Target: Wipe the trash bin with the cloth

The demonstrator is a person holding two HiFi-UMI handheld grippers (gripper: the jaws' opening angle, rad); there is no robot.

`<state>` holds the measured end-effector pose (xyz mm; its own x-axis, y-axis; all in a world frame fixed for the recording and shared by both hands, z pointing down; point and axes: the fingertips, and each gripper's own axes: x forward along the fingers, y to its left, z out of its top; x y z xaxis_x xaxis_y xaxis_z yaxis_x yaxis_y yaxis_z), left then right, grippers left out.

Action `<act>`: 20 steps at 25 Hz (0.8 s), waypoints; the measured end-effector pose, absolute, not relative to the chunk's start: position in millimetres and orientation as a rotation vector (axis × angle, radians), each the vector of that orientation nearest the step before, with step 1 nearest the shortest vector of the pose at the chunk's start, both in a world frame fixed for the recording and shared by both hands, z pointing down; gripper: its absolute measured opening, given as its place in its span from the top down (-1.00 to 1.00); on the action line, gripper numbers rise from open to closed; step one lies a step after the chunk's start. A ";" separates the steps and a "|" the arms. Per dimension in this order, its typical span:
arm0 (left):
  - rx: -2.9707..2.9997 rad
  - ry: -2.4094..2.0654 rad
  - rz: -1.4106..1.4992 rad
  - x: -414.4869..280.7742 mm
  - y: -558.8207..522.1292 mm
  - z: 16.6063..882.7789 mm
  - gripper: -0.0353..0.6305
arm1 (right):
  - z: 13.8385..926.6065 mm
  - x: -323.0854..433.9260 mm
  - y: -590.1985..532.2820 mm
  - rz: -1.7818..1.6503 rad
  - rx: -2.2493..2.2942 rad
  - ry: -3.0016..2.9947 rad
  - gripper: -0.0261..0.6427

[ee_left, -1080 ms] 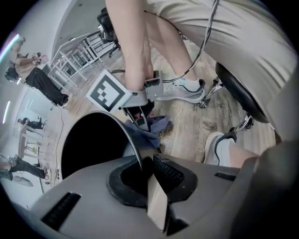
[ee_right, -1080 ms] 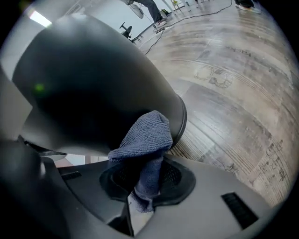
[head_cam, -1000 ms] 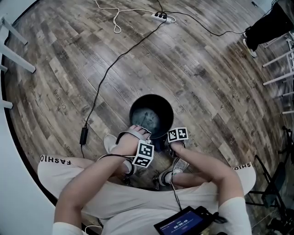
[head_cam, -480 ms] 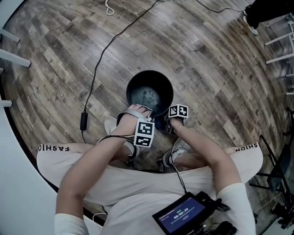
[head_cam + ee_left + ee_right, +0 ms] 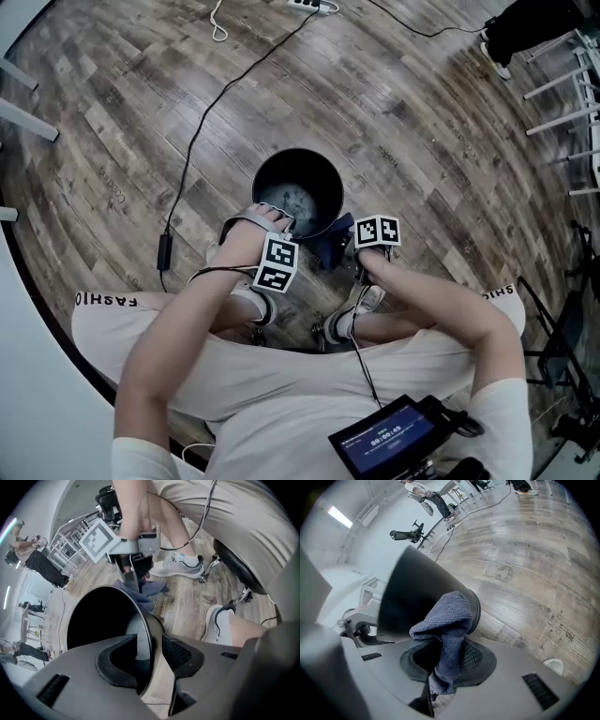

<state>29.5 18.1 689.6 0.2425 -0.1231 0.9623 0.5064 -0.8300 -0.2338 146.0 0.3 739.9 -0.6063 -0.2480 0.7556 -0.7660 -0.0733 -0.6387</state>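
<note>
While the left jaws loosen, the bin [image 5: 412,592] loses its brace.
The left gripper [image 5: 151,651] straddles the near rim of the bin on the floor [image 5: 422,141], and its jaws are opening with the rim between them, the pads no longer seeming to press on it. The right gripper [image 5: 445,665] is clenched on the cloth [image 5: 447,620], whose bunched free end lies against the bin's outer side by its edge, just beside the left gripper. If the right gripper pushes a stroke now, the light bin will likely slide or tip away on the smooth wood, since nothing pins it. The cloth is pinched in a narrow fold, so a hard drag could pull it out of the jaws or roll it into a lump that wipes little. The grippers stand close enough that a sideways stroke may knock them together.
</note>
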 end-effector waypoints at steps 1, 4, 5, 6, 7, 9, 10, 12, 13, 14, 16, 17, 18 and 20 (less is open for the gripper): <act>-1.981 -0.350 -1.640 25.0 14.8 690.2 0.42 | 727.5 144.8 3.5 1.726 1.078 -1.815 0.68; -1.875 -0.354 -1.653 12.1 5.5 694.3 0.42 | 692.0 131.9 12.5 1.719 1.021 -1.875 0.68; -1.849 -0.366 -1.652 8.9 5.9 696.8 0.45 | 682.6 125.4 14.2 1.715 1.002 -1.899 0.68; -1.829 -0.381 -1.649 6.7 8.1 699.6 0.55 | 675.4 118.8 14.7 1.716 0.990 -1.918 0.68; -1.812 -0.393 -1.644 5.6 10.6 702.0 0.65 | 670.9 112.9 14.0 1.720 0.983 -1.932 0.68; -1.803 -0.400 -1.628 7.8 14.6 703.4 0.69 | 670.5 105.8 11.1 1.726 0.980 -1.936 0.68; -1.811 -0.397 -1.620 10.7 15.9 702.7 0.70 | 673.9 105.6 10.2 1.720 0.981 -1.927 0.68; -1.829 -0.393 -1.611 16.5 18.1 701.2 0.70 | 685.3 109.1 9.2 1.694 0.979 -1.913 0.68; -1.837 -0.394 -1.610 18.6 19.2 700.7 0.70 | 693.0 111.3 8.4 1.679 0.976 -1.911 0.68; -1.846 -0.397 -1.610 20.3 20.5 700.5 0.70 | 701.9 113.3 7.4 1.665 0.974 -1.909 0.68; -1.868 -0.397 -1.611 23.7 23.1 700.5 0.70 | 723.1 118.0 5.1 1.640 0.972 -1.903 0.68; -1.883 -0.393 -1.612 25.8 24.5 700.6 0.70 | 734.7 120.9 4.0 1.627 0.973 -1.897 0.68; -1.899 -0.387 -1.614 28.0 25.9 700.8 0.70 | 746.6 123.8 3.1 1.616 0.977 -1.890 0.68; -1.928 -0.370 -1.616 32.7 28.1 701.0 0.70 | 771.4 128.8 1.5 1.601 0.989 -1.871 0.68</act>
<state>32.7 28.1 701.0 0.2240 -0.1568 0.9619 0.5601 -0.7870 -0.2587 128.8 1.5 771.4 -0.6219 -0.2125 0.7537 -0.7775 0.0528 -0.6266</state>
